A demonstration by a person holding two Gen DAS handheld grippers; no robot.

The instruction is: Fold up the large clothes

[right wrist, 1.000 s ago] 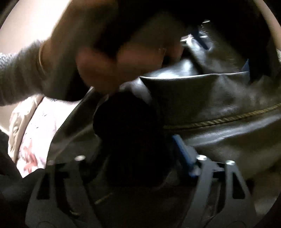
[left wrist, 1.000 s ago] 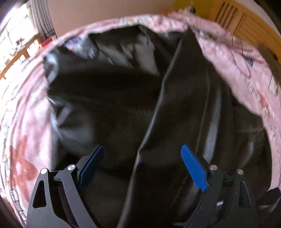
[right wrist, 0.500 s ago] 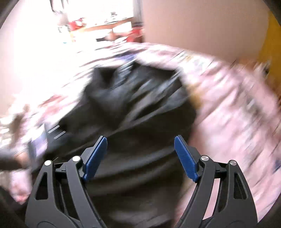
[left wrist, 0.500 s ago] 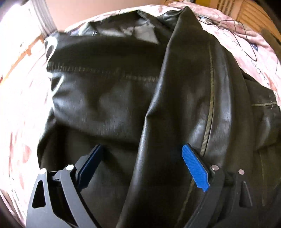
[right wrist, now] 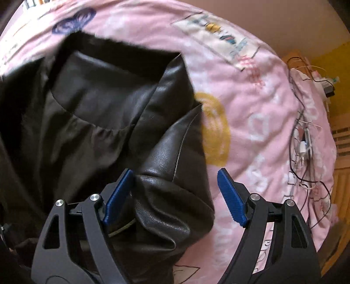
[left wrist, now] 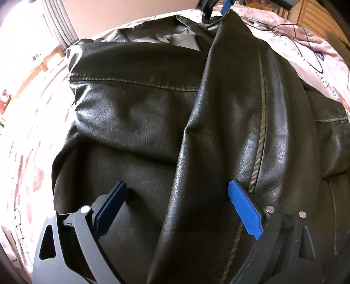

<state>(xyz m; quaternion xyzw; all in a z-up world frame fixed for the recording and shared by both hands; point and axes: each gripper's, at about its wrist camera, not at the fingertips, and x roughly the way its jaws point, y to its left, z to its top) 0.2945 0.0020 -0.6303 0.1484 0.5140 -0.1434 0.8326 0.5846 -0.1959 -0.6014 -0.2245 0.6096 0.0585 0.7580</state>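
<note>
Left wrist view: your left gripper (left wrist: 177, 209), jaws wide and holding nothing, straddles a raised fold of the black leather jacket (left wrist: 142, 122) spread on the pink bedspread (left wrist: 28, 153), so close squarely on that ridge; right wrist view: your right gripper (right wrist: 175, 196), equally wide and empty, hangs over the jacket's edge (right wrist: 166, 157), so take the whole layer.

Pink printed bedspread (right wrist: 251, 104) underneath; tangled cables and chargers (right wrist: 306, 139) far right; wooden slatted furniture (left wrist: 315, 13) behind.
</note>
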